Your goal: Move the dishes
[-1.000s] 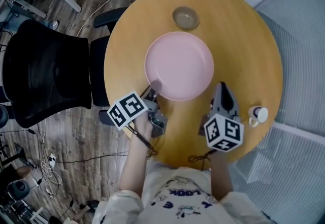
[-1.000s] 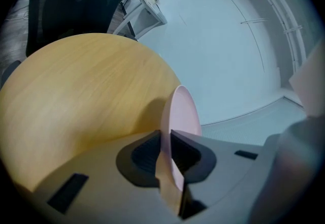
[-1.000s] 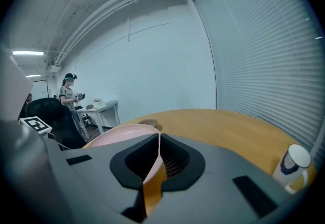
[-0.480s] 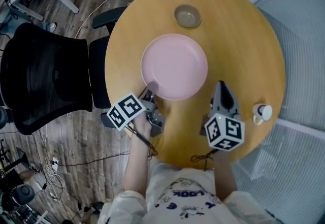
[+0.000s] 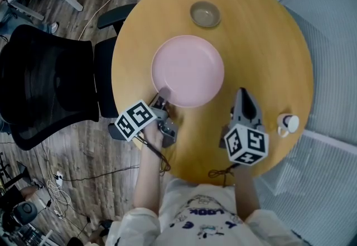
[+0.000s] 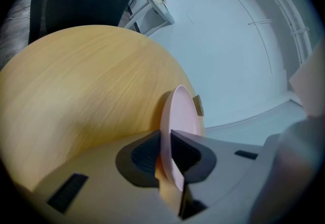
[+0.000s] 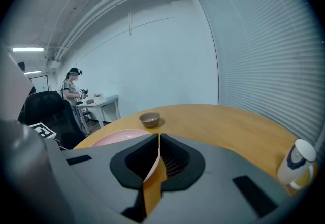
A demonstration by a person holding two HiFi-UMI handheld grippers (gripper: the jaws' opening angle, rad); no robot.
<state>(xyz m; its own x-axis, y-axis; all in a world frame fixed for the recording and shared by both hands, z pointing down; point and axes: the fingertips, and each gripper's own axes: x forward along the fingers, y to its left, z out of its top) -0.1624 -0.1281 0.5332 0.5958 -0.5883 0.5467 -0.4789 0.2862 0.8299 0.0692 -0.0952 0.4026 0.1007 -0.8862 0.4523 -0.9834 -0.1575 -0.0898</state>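
Round wooden counter (image 5: 268, 44): left gripper (image 5: 163, 98) clamped on pink plate (image 5: 188, 69) rim; right gripper (image 5: 242, 94) closed, empty. Plate move seemingly in hand; next needs level set-down, release.

One pink plate (image 5: 188, 69), one small brown bowl (image 5: 204, 14) and one white cup (image 5: 288, 124) are counted on one round counter (image 5: 268, 44). Two tools are counted: the left hand-held gripper (image 5: 163, 96) and the right hand-held gripper (image 5: 243, 94). One black chair (image 5: 44, 83) is seen.
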